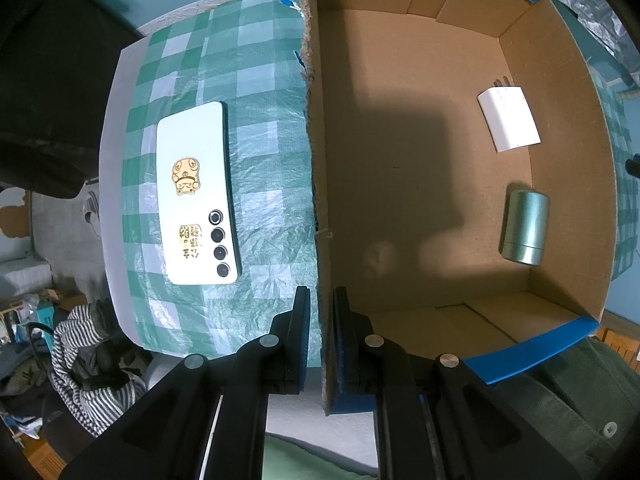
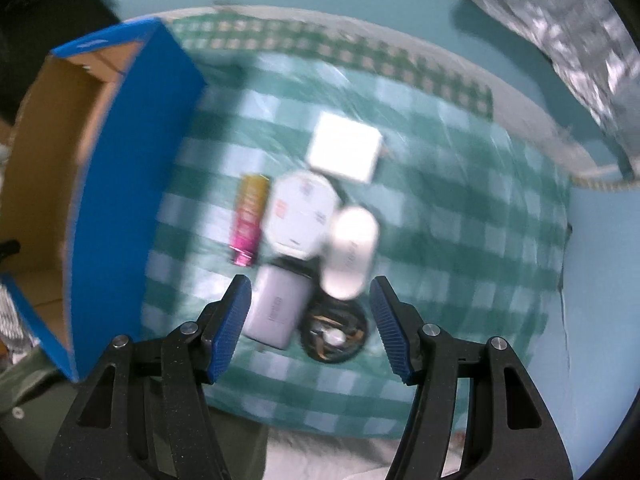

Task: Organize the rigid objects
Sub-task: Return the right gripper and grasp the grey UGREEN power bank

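On my left wrist camera, the left hand-held gripper (image 1: 321,312) is clamped on the near wall of the cardboard box (image 1: 420,184), one pad outside and one inside, with the torn cardboard edge running up between them. Inside the box, a white charger block (image 1: 509,119) lies near the far right wall and a pale green cylinder (image 1: 525,228) lies on its side just below it, the two apart from each other. Outside the box, to its left, a white phone (image 1: 196,192) lies face down on the green checked cloth (image 1: 264,80) that covers the bench, its camera lenses toward me and gold stickers on its back. A striped garment (image 1: 96,360) sits below the bench edge. On my right wrist camera the view is blurred. The right hand-held gripper (image 2: 310,320) hangs with its blue pads wide apart, gripping nothing, over a cluster of items on the checked cloth. I can make out a yellow and pink tube (image 2: 250,220), a white round-cornered case (image 2: 302,210), a white oval case (image 2: 350,252), a white square block (image 2: 345,148), a grey power bank (image 2: 276,312) and a dark round dish (image 2: 335,334) with small bits in it. The box's blue outer wall (image 2: 120,184) stands to the left of that cluster.
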`<state>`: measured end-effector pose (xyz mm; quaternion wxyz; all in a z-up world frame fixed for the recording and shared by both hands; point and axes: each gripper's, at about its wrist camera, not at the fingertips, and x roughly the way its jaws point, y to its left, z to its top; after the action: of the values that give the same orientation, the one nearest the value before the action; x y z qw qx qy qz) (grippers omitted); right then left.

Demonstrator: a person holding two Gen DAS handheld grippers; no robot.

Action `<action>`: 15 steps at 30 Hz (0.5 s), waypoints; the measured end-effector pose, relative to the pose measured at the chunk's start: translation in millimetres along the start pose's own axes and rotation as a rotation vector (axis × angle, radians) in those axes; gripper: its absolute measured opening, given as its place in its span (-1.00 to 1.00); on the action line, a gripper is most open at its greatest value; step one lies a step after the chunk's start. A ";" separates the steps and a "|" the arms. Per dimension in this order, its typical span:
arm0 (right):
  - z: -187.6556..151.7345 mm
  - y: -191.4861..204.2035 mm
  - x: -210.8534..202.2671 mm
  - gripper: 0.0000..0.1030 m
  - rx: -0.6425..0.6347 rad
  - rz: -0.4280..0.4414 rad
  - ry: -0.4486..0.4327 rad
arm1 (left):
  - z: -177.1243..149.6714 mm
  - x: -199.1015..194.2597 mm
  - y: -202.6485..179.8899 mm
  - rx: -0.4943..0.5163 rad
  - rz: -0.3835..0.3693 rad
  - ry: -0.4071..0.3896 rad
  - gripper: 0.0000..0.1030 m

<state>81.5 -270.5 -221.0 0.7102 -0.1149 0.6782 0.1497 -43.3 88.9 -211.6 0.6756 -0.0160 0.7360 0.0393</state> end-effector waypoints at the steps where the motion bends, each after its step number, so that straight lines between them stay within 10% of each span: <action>1: -2.6 -4.7 4.2 0.20 0.020 0.013 0.009 | -0.2 0.1 -0.2 0.000 0.000 0.001 -0.79; 15: -13.0 23.7 36.8 0.20 -0.025 0.074 0.053 | -2.0 3.3 -2.3 0.007 0.008 0.002 -0.79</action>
<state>62.0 -251.1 -257.5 0.6846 -0.1026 0.6985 0.1815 -45.4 86.5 -214.7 0.6749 -0.0109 0.7368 0.0394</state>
